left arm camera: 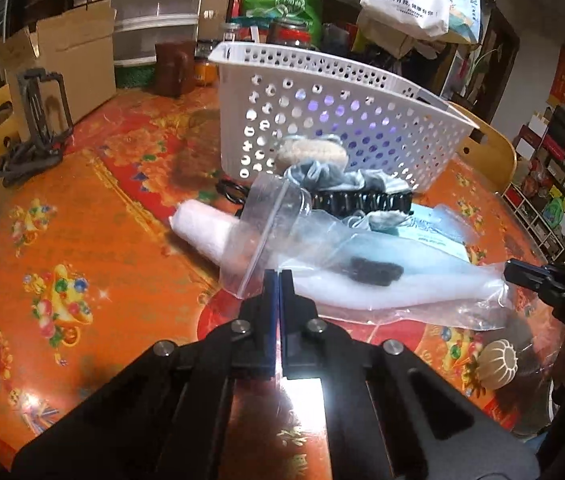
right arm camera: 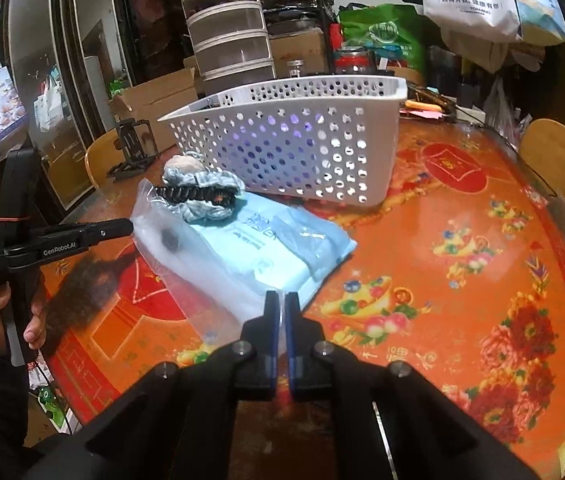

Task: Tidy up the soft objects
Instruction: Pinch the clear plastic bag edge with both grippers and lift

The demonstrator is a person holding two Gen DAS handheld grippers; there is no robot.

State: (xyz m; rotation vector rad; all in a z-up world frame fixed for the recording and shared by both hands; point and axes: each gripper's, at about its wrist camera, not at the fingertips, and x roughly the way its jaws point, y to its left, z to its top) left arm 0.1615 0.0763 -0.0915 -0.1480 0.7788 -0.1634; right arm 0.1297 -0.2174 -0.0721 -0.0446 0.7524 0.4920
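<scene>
- Your left gripper (left arm camera: 278, 276) had its jaws pressed together on the near edge of the clear plastic bag (left arm camera: 362, 264).
- Your right gripper (right arm camera: 281, 298) was likewise closed, pinching the film at the bag's other corner.
- The bag lay at twelve o'clock from both, before the white basket (right arm camera: 282, 136).
- It looked light, limp and slippery; you were wise to grip the edges.

left wrist: low, close, facing basket (left arm camera: 334, 120) from its left | right wrist: same, from right | shared: bag (right arm camera: 218, 248), table (right arm camera: 462, 240)
</scene>
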